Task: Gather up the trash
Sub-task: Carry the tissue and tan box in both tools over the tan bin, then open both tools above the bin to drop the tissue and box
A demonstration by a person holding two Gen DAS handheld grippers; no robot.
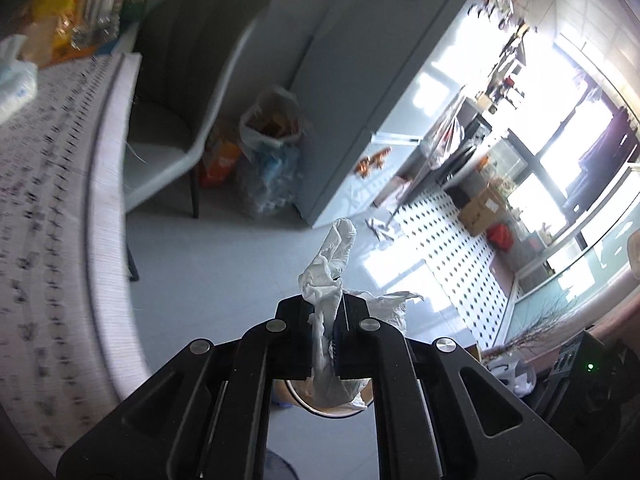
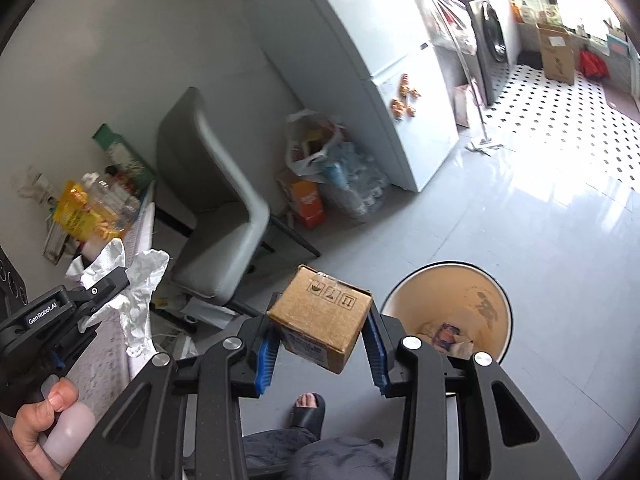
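Note:
My left gripper [image 1: 325, 308] is shut on a crumpled white tissue [image 1: 330, 264] that sticks out past the fingertips above the floor. The right wrist view shows the same left gripper [image 2: 108, 280] at the left with the white tissue [image 2: 140, 284] in it, held by a hand. My right gripper [image 2: 320, 320] is shut on a small brown cardboard box [image 2: 320, 312], gripped between its blue pads. A round trash bin [image 2: 452, 312] with a tan inside stands on the floor just right of the box, with some litter at its bottom. Under the left gripper only the bin's rim [image 1: 320, 410] peeks out.
A grey chair [image 2: 216, 208] stands by a patterned table [image 1: 52, 220] loaded with snack bags and bottles [image 2: 92, 204]. Plastic bags and an orange box [image 2: 308, 200] sit by the white fridge [image 2: 384, 80]. A sandalled foot [image 2: 306, 408] is below the box. Tiled floor [image 2: 520, 220] lies beyond the bin.

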